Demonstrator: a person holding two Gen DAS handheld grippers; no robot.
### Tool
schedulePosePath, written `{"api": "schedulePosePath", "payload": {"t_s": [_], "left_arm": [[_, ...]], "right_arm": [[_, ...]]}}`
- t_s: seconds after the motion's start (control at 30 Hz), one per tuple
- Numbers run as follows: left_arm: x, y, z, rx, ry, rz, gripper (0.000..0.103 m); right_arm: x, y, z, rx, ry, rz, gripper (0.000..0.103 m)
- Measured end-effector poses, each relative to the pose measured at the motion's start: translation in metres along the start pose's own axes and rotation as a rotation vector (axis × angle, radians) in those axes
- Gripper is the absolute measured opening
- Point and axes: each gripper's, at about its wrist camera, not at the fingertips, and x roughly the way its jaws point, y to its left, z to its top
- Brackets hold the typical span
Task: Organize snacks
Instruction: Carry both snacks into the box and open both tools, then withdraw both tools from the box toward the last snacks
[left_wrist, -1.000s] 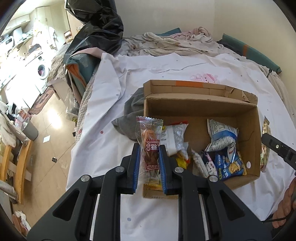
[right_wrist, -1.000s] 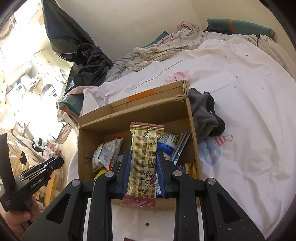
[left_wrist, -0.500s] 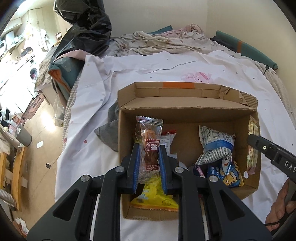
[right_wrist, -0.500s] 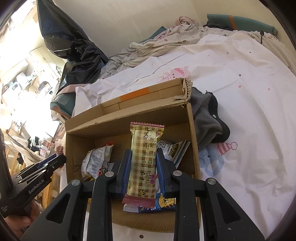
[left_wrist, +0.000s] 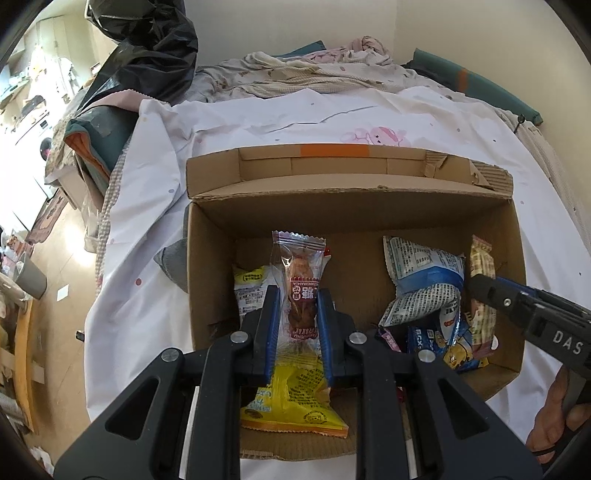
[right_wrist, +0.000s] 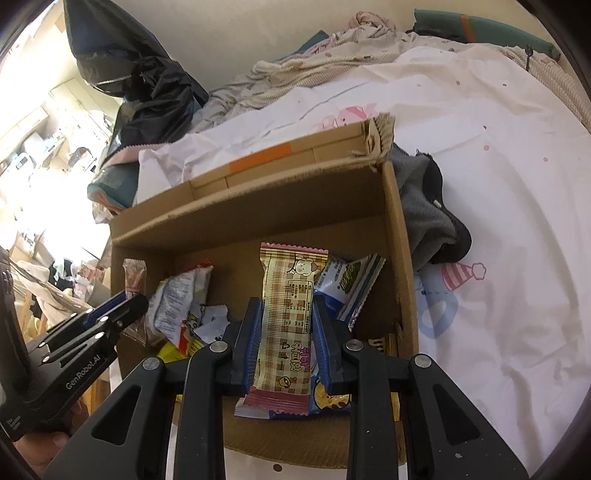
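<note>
- While I hold both tools over the cardboard box, my left gripper is clamped on a clear-wrapped red snack, which stands upright between the blue pads with its crimped top above the fingertips.
- My right gripper pinches a plaid beige snack bar the same way, upright, its pink crimped bottom edge hanging below the pads.
- Both held packets sit above the box's open interior, the red one toward its left half, the plaid one toward its right half.
- Inside the box I see a yellow packet directly beneath the left gripper, a white packet with a yellow label beside it, and a blue-and-white bag crumpled near the right wall.
- A blue cartoon-printed packet lies under that bag.
- The box rests on a white bedsheet, with a grey cloth just beside one wall.
</note>
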Motion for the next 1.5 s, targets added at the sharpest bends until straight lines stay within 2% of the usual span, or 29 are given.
{"api": "schedulePosePath", "payload": {"t_s": [0.13, 0.37, 0.67, 0.7, 0.77, 0.83, 0.9, 1.07, 1.1, 1.13, 1.17, 1.27, 1.37, 1.5], "left_arm": [[0.003, -0.006, -0.004, 0.022, 0.009, -0.019, 0.018], [0.006, -0.008, -0.004, 0.027, 0.005, 0.0, 0.018], [0.009, -0.004, -0.005, 0.007, 0.027, 0.0, 0.018], [0.008, -0.004, -0.005, 0.007, 0.026, -0.003, 0.021], [0.007, -0.005, -0.005, 0.009, 0.023, -0.008, 0.035], [0.003, -0.005, -0.005, 0.006, 0.006, -0.007, 0.054], [0.0, -0.006, -0.004, 0.007, -0.009, -0.002, 0.063], [-0.006, -0.002, -0.002, -0.003, -0.032, -0.008, 0.071], [-0.006, -0.001, -0.003, -0.011, -0.032, -0.01, 0.072], [-0.006, 0.001, -0.003, -0.018, -0.032, -0.013, 0.073], [-0.006, 0.002, -0.003, -0.023, -0.031, -0.014, 0.073], [-0.007, 0.005, -0.004, -0.035, -0.033, -0.018, 0.074], [-0.011, 0.007, -0.007, -0.058, -0.049, -0.032, 0.081], [-0.022, 0.008, -0.01, -0.058, -0.096, 0.011, 0.086]], "right_arm": [[0.008, 0.0, -0.002, 0.003, 0.03, -0.007, 0.028], [0.017, 0.0, -0.006, 0.007, 0.074, -0.011, 0.029], [0.018, -0.003, -0.006, 0.018, 0.081, -0.004, 0.031], [0.017, -0.002, -0.005, 0.017, 0.078, -0.004, 0.031], [0.015, -0.001, -0.005, 0.005, 0.062, -0.014, 0.031], [0.012, 0.0, -0.003, 0.005, 0.045, -0.003, 0.031], [0.009, 0.001, -0.002, 0.01, 0.033, 0.009, 0.031], [0.002, 0.003, 0.001, 0.005, -0.007, 0.029, 0.032], [0.0, 0.005, 0.001, 0.002, -0.013, 0.03, 0.034], [-0.001, 0.005, 0.002, 0.002, -0.016, 0.032, 0.04], [-0.002, 0.004, 0.001, 0.005, -0.02, 0.034, 0.054], [-0.007, 0.004, 0.003, 0.023, -0.048, 0.037, 0.074], [-0.012, 0.003, 0.005, 0.039, -0.067, 0.025, 0.084], [-0.018, 0.0, 0.005, 0.066, -0.077, 0.03, 0.086]]}}
